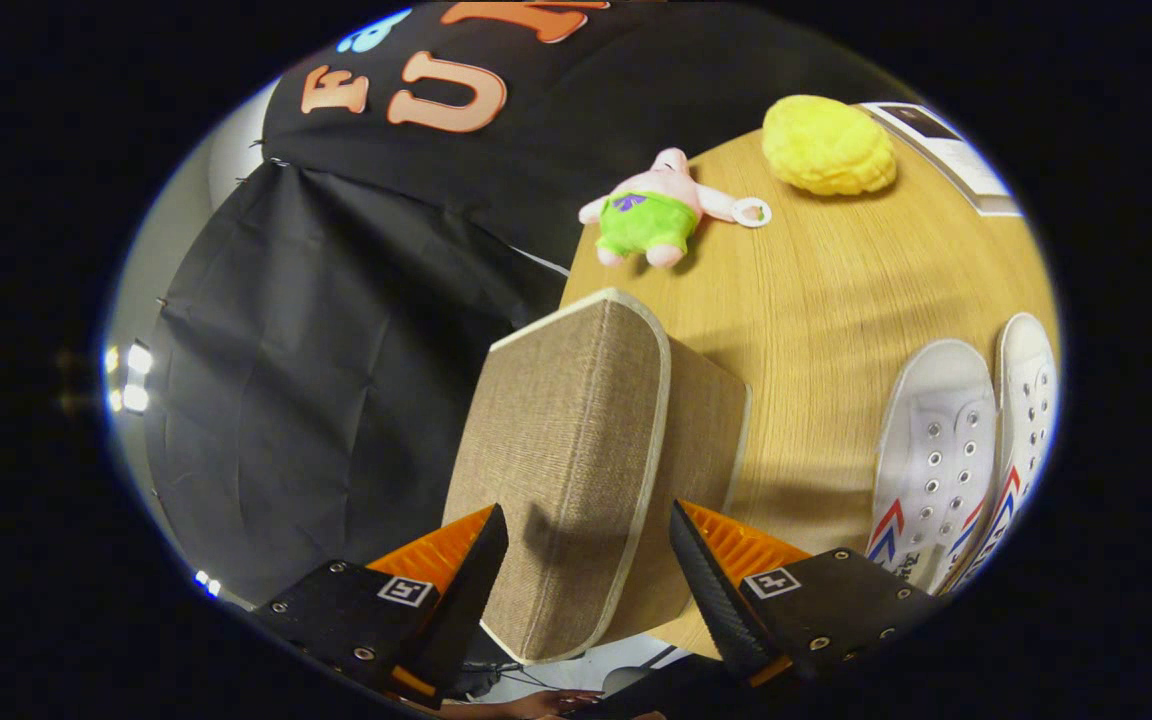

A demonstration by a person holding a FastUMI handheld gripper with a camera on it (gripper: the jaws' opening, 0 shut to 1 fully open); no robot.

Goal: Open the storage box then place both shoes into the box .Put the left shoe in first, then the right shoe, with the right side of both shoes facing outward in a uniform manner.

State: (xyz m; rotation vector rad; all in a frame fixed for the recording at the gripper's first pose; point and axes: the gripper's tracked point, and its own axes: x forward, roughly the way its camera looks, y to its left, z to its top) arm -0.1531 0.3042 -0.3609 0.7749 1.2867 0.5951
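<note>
The beige fabric storage box [576, 450] with pale trim stands at the edge of the wooden table [836, 290], its lid down. My gripper [586, 515] is open, fingers spread wide just over the box's near end. One fingertip [491, 540] lies over the lid's edge and throws a shadow on it. The other fingertip [691, 545] sits by the trim on the opposite side. Two white lace-up shoes with red and blue stripes lie side by side on the table beside the box: the nearer shoe [936, 460] and the outer shoe [1024, 410].
A pink plush toy in green shorts [656, 210] and a yellow lumpy plush [826, 145] lie on the table beyond the box. A white card [946, 150] sits at the far edge. Black cloth hangs past the table edge. A hand [536, 705] shows below the fingers.
</note>
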